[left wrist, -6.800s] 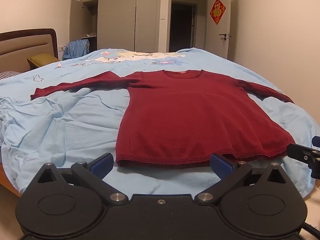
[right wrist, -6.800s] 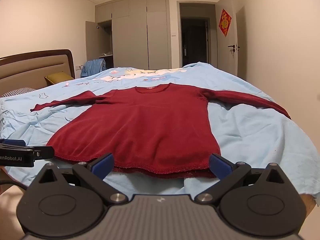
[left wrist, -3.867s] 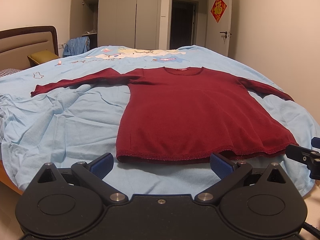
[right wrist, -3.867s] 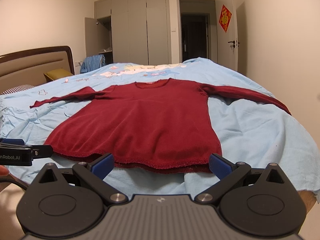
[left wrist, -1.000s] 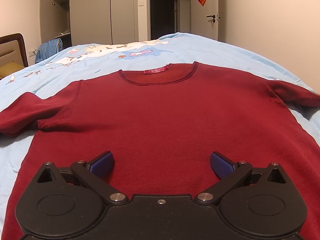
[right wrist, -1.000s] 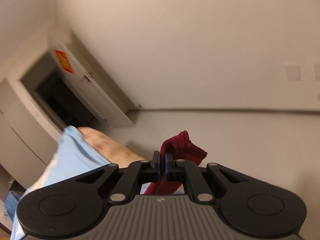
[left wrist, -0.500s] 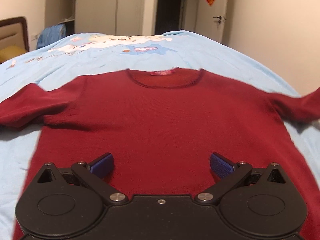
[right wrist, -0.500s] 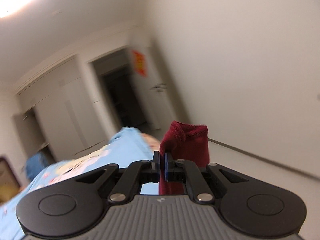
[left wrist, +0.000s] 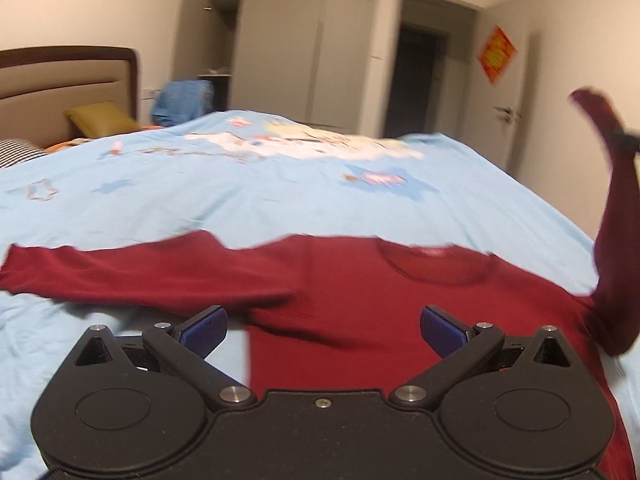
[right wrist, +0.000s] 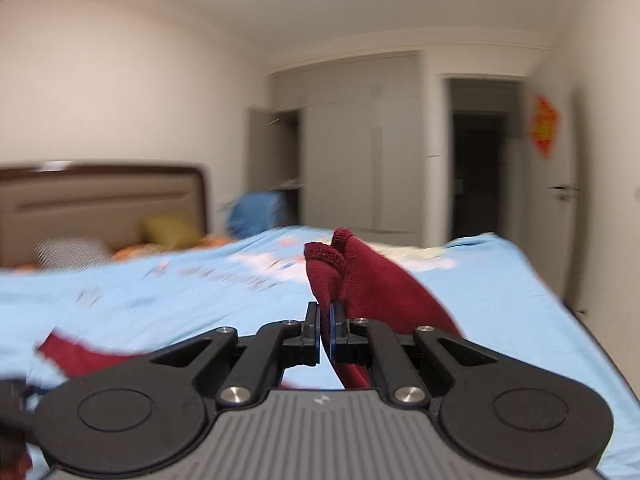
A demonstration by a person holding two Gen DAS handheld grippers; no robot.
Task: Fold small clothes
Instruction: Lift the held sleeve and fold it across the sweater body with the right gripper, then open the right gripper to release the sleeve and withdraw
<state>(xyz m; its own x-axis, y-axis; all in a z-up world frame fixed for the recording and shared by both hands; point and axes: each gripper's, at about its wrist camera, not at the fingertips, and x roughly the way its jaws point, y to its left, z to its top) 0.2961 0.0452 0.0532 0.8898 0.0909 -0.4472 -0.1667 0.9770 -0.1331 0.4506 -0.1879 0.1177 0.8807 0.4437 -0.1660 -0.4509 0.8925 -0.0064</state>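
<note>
A red top point(left wrist: 360, 304) lies on a blue-sheeted bed point(left wrist: 240, 200) facing a wardrobe point(left wrist: 312, 52). The left tool point(left wrist: 323, 326) hovers spread above it; the right tool point(right wrist: 325, 320) pinches the raised sleeve point(right wrist: 360, 276).

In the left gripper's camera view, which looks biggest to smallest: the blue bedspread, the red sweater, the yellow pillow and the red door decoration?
1. Blue bedspread, filling most of the view.
2. Red sweater, though nearness to the camera enlarges it.
3. Yellow pillow and red door decoration look about alike; both are far away, so I won't rank them.
</note>
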